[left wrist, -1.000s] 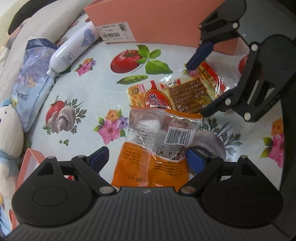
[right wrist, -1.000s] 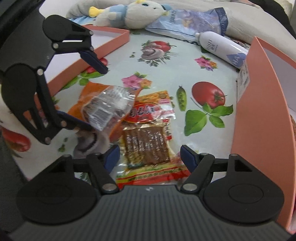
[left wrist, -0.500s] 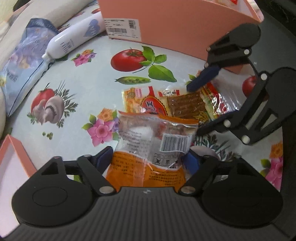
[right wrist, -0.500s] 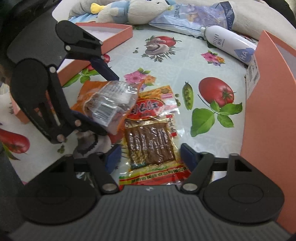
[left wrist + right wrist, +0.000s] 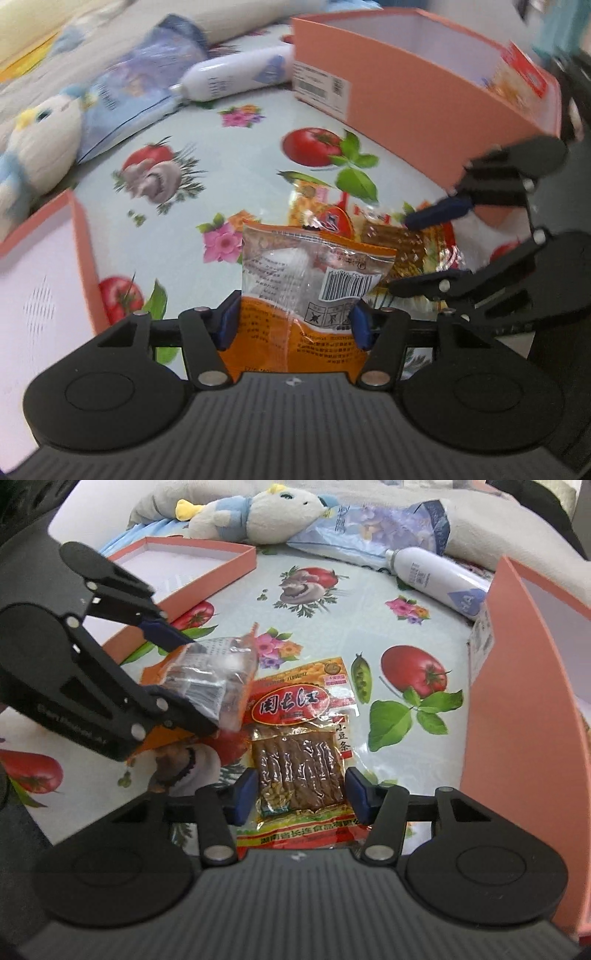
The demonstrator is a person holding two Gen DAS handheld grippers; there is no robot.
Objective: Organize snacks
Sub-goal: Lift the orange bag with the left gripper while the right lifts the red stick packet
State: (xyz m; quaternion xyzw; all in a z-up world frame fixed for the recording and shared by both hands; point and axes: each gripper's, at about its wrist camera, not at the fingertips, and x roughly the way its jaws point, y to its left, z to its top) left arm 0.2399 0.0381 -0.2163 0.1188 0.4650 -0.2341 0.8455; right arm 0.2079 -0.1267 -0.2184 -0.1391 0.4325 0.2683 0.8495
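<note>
Floral tablecloth point(image 5: 229, 590) under orange-and-clear snack packet point(image 5: 314, 291) (barcode showing).

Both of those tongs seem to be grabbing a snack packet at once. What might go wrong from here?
The left tongs have just been closing on the crinkly orange-and-clear snack packet; gripped only at its side edges, the slick film might slip out. That packet overlaps the red-and-yellow packet of brown sticks, which the right tongs have just been closing around, so lifting one may drag the other. Both tongs work close together and could bump.

Orange-and-clear snack packet point(image 5: 314, 291), red-yellow bean-strip pack point(image 5: 301, 753), salmon-pink box point(image 5: 417, 96) (tomato-and-flower tablecloth point(image 5: 236, 155)).
</note>
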